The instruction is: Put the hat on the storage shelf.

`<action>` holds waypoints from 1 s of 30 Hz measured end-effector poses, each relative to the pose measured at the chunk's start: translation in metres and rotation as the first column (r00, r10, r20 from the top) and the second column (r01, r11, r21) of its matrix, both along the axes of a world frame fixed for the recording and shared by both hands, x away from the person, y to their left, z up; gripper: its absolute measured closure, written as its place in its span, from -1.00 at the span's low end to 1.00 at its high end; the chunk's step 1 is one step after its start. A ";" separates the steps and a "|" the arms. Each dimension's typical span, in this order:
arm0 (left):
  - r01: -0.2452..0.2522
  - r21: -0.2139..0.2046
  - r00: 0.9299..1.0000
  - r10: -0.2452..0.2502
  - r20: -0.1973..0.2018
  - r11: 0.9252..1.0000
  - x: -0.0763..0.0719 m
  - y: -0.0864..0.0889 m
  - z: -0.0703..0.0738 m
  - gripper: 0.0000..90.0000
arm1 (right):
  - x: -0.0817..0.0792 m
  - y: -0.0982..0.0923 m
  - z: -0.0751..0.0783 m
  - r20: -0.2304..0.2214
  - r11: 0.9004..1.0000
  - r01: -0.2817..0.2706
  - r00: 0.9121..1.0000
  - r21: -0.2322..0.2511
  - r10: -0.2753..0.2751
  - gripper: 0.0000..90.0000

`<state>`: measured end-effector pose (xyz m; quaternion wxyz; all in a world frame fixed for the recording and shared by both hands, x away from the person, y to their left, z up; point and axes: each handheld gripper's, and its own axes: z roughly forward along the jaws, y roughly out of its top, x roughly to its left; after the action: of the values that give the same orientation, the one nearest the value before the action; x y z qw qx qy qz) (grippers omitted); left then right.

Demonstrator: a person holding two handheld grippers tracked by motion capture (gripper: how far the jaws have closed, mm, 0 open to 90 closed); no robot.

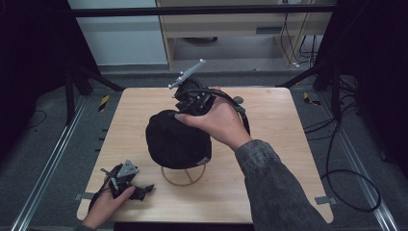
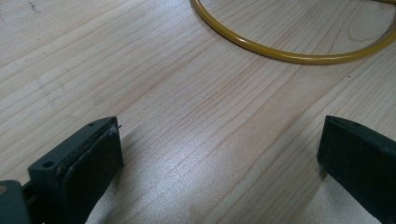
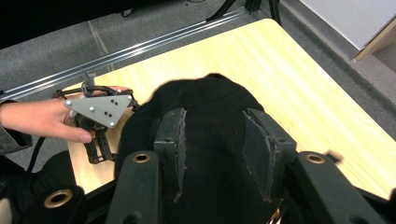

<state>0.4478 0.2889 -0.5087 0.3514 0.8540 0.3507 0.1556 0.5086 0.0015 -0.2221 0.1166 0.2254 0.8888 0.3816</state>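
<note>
A black hat (image 1: 175, 142) sits on a yellow wire stand (image 1: 184, 178) at the middle of the wooden table (image 1: 274, 139). My right gripper (image 1: 180, 113) is held against the hat's far top side, pointing toward the near left. In the right gripper view its jaws (image 3: 215, 115) stand partly apart over the hat's crown (image 3: 205, 91), with no fabric pinched between the pads. My left gripper (image 1: 144, 189) rests near the table's front left corner in the person's hand. Its jaws (image 2: 219, 135) are wide open above bare wood, and the stand's yellow ring (image 2: 289, 57) lies just ahead.
Metal rails (image 1: 45, 168) run along the floor on both sides of the table. Cables (image 1: 346, 178) loop on the floor at the right. Black frame legs (image 1: 72, 91) stand at the table's far corners. The right half of the tabletop is bare wood.
</note>
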 end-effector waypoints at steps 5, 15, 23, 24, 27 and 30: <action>0.000 0.000 1.000 0.000 0.000 1.000 0.000 0.000 0.000 -1.00 | 0.000 -0.006 -0.002 -0.001 1.000 0.008 1.000 -0.001 -0.008 0.32; 0.001 0.000 1.000 -0.001 0.000 1.000 0.000 0.000 0.000 -1.00 | 0.002 -0.023 -0.001 0.007 0.999 0.047 0.999 -0.008 -0.047 0.33; 0.003 0.001 1.000 -0.003 -0.001 1.000 0.000 0.000 0.000 -1.00 | 0.004 -0.046 -0.002 0.020 0.995 0.097 0.995 -0.002 -0.097 0.33; 0.003 0.002 1.000 -0.003 0.000 1.000 0.000 0.000 0.000 -1.00 | 0.004 -0.049 -0.002 0.022 0.995 0.103 0.994 0.001 -0.103 0.33; 0.001 0.001 1.000 -0.001 -0.001 1.000 0.000 0.000 0.000 -1.00 | 0.003 -0.057 -0.004 0.032 0.992 0.127 0.991 0.005 -0.127 0.34; 0.001 0.001 1.000 -0.001 -0.001 1.000 0.000 0.000 0.000 -1.00 | 0.001 -0.065 -0.007 0.041 0.989 0.149 0.988 0.014 -0.149 0.34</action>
<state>0.4473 0.2887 -0.5087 0.3508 0.8544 0.3505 0.1552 0.5101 -0.0636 -0.2288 0.1620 0.2840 0.8648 0.3812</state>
